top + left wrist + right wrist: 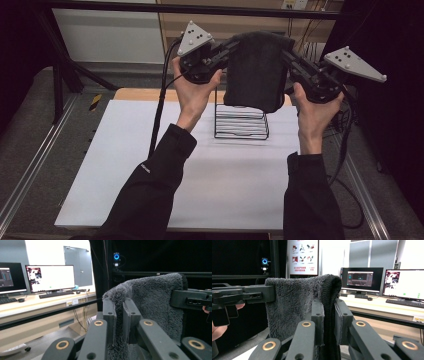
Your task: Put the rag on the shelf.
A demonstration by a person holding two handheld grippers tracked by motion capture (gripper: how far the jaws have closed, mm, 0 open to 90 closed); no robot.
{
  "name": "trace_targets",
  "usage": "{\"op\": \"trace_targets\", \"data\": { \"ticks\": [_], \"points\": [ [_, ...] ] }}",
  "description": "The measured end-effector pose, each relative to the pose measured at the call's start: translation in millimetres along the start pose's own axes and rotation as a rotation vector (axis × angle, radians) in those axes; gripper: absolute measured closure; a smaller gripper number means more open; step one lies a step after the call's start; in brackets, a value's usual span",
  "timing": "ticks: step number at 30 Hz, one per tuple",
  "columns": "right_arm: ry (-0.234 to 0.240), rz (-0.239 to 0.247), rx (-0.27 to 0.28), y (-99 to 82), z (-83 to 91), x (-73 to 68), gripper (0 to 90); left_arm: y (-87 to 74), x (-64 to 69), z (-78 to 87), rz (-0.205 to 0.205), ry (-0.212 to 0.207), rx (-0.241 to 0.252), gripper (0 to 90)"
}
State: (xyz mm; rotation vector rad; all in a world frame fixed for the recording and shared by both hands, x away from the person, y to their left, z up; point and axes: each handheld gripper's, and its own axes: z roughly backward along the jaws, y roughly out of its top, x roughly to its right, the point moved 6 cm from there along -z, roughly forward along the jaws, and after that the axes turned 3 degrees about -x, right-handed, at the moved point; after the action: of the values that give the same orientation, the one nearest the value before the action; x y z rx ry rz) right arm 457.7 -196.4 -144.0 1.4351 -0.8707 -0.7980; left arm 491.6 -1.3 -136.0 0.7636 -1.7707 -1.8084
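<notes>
A dark grey fluffy towel [256,70] hangs folded in the air between both grippers, above a black wire rack [241,122] on the white table [150,165]. My left gripper [231,48] is shut on the towel's upper left corner; in the left gripper view its jaws pinch the towel [150,300] at the gripper [119,317]. My right gripper [287,54] is shut on the upper right corner. The right gripper view has the towel [294,307] clamped in that gripper [329,317], with the other gripper's jaws [249,296] holding the far corner.
The wire rack stands at the table's far middle, partly hidden behind the towel's lower edge. A black frame bar [200,9] crosses overhead at the back. Cables [159,110] trail from the grippers. Desks with monitors [50,277] lie beyond the table.
</notes>
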Motion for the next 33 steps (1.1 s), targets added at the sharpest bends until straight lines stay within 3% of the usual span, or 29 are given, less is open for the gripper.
{"op": "trace_targets", "data": {
  "ticks": [8,12,22,25,33],
  "points": [
    [-0.012,0.002,0.010,13.4,-15.4,10.4,80.4,13.0,-8.7,-11.4,-0.009,0.021,0.010,82.1],
    [-0.022,0.014,0.011,20.7,-22.2,14.9,80.4,19.1,-13.5,-16.5,-0.037,0.045,0.009,82.1],
    [-0.023,-0.002,0.037,33.2,-37.0,22.8,80.4,35.2,-29.3,-27.2,-0.008,0.081,0.016,82.1],
    [-0.032,0.029,0.028,38.2,-43.8,22.5,80.4,35.6,-32.6,-29.0,0.004,0.078,0.022,82.1],
    [-0.042,0.025,0.030,40.3,-55.1,32.5,80.4,33.3,-41.7,-34.7,0.008,0.083,0.040,82.1]
  ]
}}
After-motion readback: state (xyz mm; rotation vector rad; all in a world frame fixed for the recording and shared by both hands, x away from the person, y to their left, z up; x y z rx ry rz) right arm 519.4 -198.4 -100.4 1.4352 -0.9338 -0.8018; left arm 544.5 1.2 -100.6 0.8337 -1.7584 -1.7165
